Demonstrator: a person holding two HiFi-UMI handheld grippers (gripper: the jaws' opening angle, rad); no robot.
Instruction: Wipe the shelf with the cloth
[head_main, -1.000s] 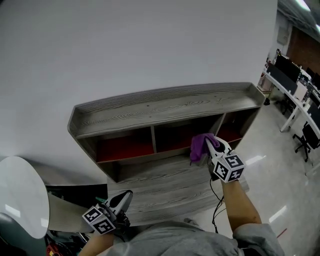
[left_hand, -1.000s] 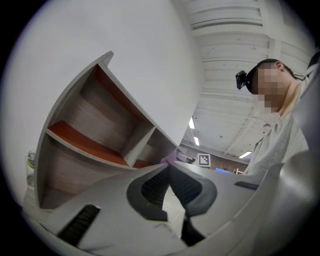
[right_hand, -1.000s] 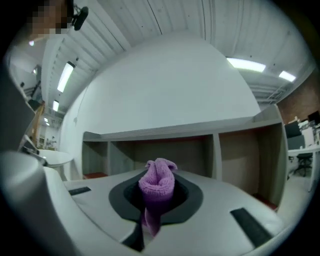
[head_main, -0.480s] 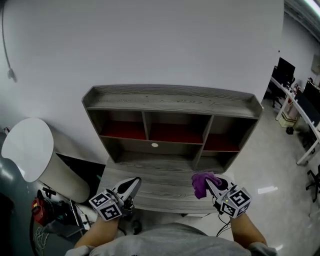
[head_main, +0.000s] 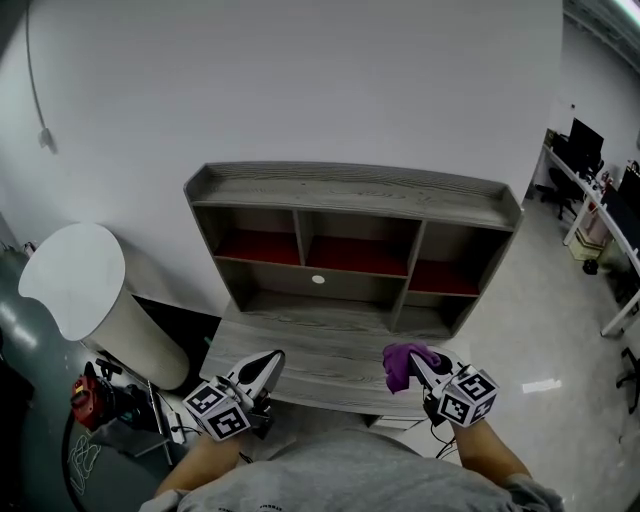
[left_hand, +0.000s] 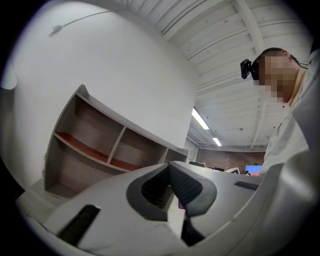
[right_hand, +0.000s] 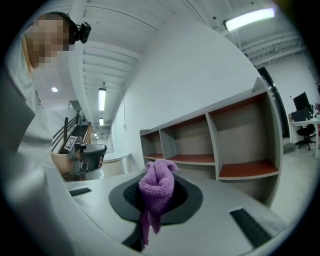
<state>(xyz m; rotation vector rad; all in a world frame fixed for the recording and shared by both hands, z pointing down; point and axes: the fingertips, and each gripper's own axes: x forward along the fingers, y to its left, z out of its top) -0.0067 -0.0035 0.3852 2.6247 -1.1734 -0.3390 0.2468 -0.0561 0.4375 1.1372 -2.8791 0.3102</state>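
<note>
the right gripper (head_main: 420, 370) was clenched on the purple cloth (right_hand: 156, 186), held near the front of the shelf (head_main: 352, 192). the left gripper (head_main: 262, 368) had its jaws pressed together, empty. the cloth looked soft and light; a thick bunched fold suited gripping.

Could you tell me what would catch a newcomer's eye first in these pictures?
The purple cloth stands out first, pinched in the shut right gripper above the front right of the grey desktop. Behind it the grey wooden shelf stands against the white wall, its three compartments floored in red. The left gripper, jaws together and empty, hovers at the front left.
</note>
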